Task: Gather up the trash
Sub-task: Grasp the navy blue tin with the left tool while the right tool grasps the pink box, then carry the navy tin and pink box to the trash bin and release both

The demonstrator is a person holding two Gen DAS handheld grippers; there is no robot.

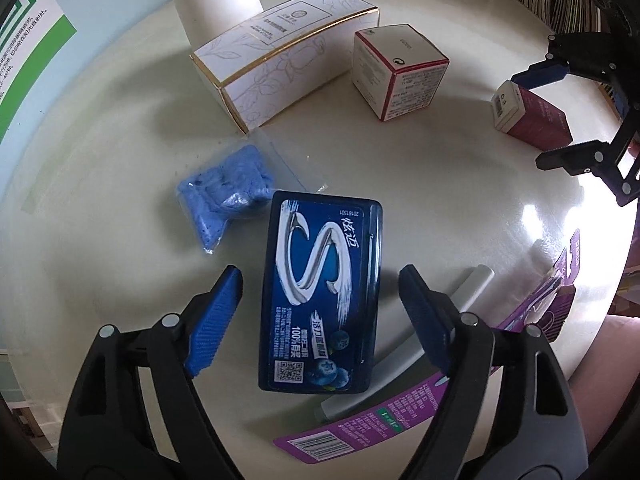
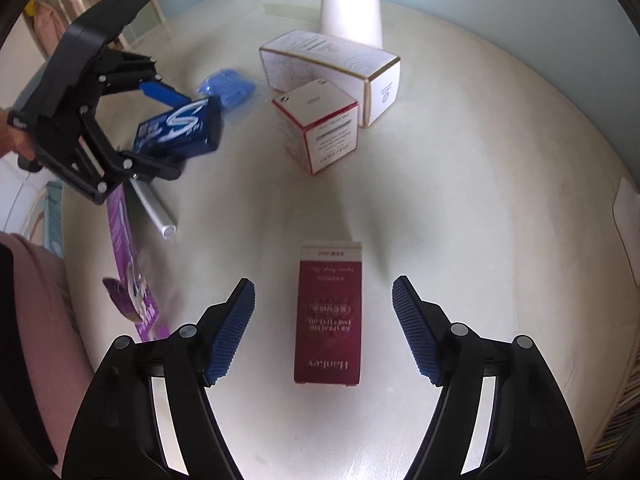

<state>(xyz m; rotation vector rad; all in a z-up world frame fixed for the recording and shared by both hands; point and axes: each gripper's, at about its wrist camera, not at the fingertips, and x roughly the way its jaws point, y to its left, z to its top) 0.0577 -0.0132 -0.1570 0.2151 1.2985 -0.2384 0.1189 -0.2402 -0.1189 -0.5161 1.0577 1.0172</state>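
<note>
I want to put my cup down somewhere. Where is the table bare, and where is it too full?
Bare: the table to the right of the dark red box and red-edged cube box. Also the strip left of the blue bag. Crowded: around the gum box, white tube and purple card, and where the long floral box meets the white cup.
</note>
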